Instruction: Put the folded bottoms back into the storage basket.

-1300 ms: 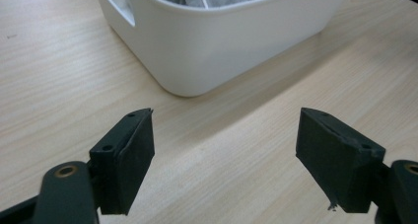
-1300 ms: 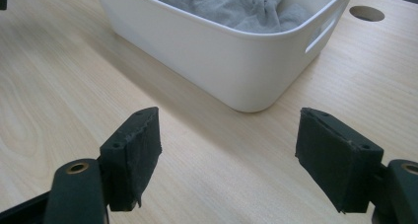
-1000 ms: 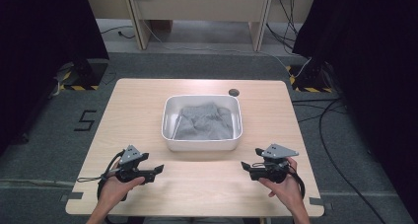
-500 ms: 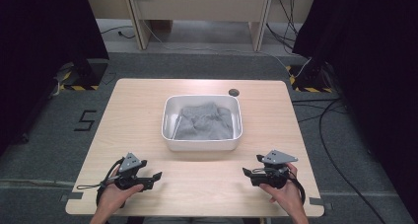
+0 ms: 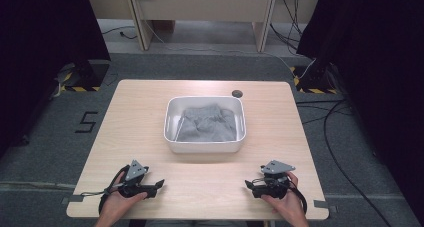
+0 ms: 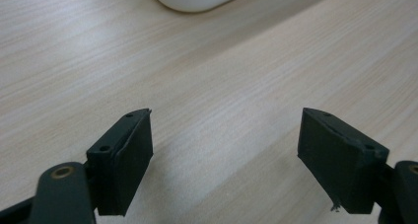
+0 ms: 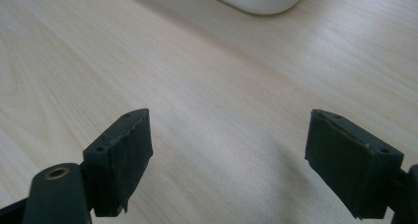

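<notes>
One tub (image 5: 205,146): white, rounded corners, mid-table (image 5: 145,117), well ahead of me. One cloth (image 5: 207,124) in it: grey, crumpled, covering most of the floor. One dark round spot (image 5: 237,93) on the table just behind the tub. Two grippers, both mine, low at the near edge: left gripper (image 5: 159,184) with jaws spread wide on nothing; right gripper (image 5: 248,185) likewise spread, holding nothing.

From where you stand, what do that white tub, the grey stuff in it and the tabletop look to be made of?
The white tub looks like smooth moulded plastic: rounded corners, even faint sheen. The grey stuff looks like soft cloth, matte, with folds and creases. The tabletop shows pale wood grain; its very even surface suggests laminate rather than solid wood, though I cannot be sure.
</notes>
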Action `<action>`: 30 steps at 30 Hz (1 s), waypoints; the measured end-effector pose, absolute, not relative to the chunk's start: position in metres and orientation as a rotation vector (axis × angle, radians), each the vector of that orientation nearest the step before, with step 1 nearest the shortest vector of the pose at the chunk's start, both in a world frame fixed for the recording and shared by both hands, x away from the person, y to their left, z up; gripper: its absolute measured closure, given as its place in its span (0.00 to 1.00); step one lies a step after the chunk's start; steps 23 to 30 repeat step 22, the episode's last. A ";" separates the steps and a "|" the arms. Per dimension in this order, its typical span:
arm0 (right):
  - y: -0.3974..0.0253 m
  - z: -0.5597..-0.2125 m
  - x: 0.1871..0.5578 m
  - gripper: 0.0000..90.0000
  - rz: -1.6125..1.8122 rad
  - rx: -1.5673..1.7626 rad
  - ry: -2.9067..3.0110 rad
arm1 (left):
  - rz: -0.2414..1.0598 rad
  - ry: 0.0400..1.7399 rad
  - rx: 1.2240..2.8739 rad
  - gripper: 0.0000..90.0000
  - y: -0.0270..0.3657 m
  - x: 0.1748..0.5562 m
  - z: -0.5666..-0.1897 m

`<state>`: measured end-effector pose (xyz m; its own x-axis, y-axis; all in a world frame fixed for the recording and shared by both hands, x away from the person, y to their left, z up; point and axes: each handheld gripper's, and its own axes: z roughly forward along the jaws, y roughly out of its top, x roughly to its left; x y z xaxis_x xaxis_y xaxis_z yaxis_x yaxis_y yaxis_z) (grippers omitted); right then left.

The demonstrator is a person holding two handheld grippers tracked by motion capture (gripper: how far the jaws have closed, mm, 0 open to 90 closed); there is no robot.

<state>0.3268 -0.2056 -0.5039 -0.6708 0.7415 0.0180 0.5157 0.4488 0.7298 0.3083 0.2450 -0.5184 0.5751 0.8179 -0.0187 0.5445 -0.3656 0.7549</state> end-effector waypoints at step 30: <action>-0.205 -0.516 0.323 0.17 1.015 1.073 2.398 | 0.461 1.101 2.067 0.15 0.248 0.306 -0.523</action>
